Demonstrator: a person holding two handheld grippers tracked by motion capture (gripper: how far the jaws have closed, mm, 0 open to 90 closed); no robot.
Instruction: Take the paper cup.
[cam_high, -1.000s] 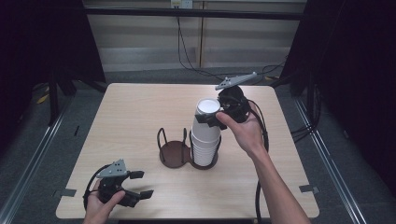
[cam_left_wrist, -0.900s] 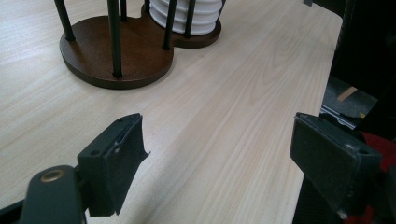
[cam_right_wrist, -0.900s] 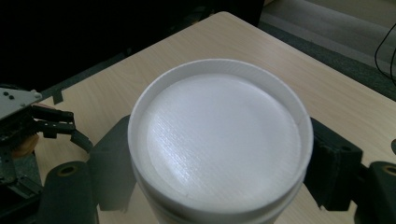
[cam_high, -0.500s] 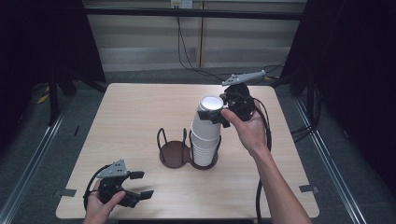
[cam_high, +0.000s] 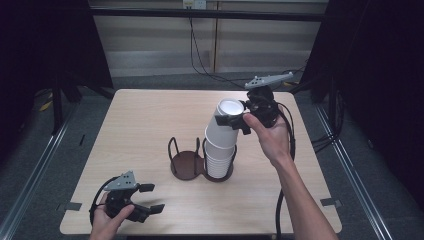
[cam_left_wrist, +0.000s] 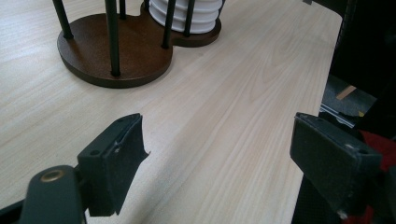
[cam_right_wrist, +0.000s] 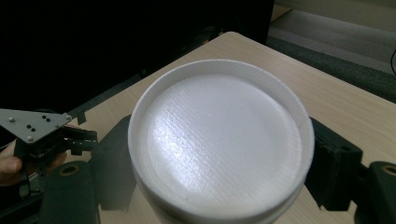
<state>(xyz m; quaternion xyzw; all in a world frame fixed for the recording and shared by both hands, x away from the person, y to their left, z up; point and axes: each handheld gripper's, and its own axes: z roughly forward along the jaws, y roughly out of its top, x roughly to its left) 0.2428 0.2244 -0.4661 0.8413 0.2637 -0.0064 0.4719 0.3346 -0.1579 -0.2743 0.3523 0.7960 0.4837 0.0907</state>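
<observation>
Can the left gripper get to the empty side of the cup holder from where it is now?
Probably yes. The left gripper sits near the table's front edge with open jaws, and bare table lies between it and the cup holder. Its empty side faces that gripper; the cup stack fills the other.

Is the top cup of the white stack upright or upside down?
Upside down. The top cup shows its flat closed bottom upward in the right gripper view, with the right claw clamped on its sides.

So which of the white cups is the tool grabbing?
The top cup, upside down and tilted, lifted off the stack in the holder. The right tool squeezes its sides; the other cups sit nested below.
</observation>
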